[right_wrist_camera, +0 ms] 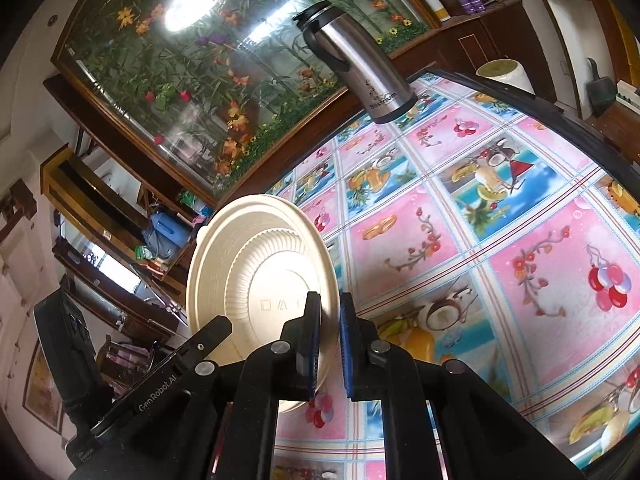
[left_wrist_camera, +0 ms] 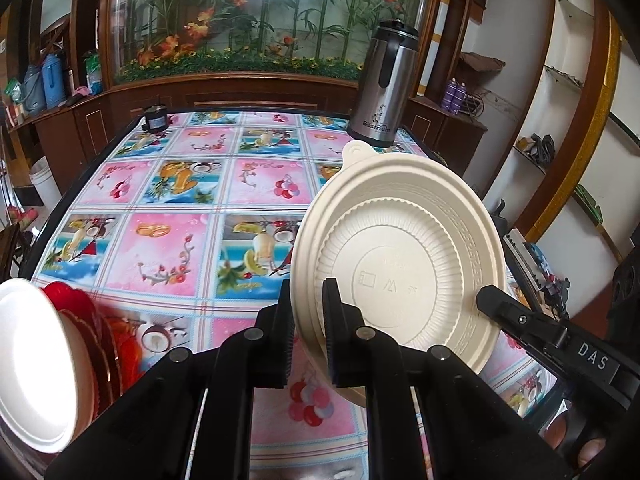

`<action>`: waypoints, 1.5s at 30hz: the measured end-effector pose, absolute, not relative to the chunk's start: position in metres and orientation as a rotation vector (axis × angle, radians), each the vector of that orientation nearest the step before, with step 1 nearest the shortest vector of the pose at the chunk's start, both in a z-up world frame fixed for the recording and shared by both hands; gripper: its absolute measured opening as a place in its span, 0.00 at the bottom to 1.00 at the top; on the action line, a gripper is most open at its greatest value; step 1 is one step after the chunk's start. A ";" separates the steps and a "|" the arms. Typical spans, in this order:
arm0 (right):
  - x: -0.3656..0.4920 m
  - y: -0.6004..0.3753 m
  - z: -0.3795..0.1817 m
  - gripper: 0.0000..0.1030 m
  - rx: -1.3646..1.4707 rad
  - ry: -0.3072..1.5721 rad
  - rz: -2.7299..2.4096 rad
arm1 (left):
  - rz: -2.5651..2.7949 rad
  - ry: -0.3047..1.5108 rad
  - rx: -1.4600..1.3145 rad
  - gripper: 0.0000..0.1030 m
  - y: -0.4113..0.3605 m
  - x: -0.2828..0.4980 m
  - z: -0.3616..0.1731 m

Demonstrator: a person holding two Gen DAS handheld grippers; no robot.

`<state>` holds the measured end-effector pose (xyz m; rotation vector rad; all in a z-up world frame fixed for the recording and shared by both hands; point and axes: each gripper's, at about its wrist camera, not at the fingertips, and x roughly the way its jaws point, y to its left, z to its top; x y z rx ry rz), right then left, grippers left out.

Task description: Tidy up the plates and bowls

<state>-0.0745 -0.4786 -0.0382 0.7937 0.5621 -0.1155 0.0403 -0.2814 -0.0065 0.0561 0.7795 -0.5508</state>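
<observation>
Above the table [left_wrist_camera: 168, 208], both grippers pinch one cream bowl [left_wrist_camera: 400, 264] by its rim: the left gripper [left_wrist_camera: 306, 332] and the right gripper [right_wrist_camera: 330, 344], each closed tight. Red plates [left_wrist_camera: 100, 340] stand nearby.

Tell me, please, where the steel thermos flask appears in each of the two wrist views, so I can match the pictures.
Left wrist view: the steel thermos flask stands upright at the table's far right corner, upper centre-right, behind the cream plate.
Right wrist view: the flask is top centre, leaning because the camera is rolled, above the plate.
Shared landmark: the glass flower panel behind the table.
</observation>
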 end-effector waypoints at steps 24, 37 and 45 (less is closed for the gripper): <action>-0.066 -0.447 -0.049 0.09 0.762 0.608 -0.071 | -0.503 0.798 0.066 0.12 -0.252 0.032 -0.026; -0.060 -0.424 -0.045 0.09 0.735 0.621 -0.017 | -0.472 0.774 0.069 0.13 -0.226 0.025 -0.020; -0.056 -0.411 -0.041 0.09 0.714 0.627 0.009 | -0.460 0.769 0.062 0.13 -0.211 0.024 -0.018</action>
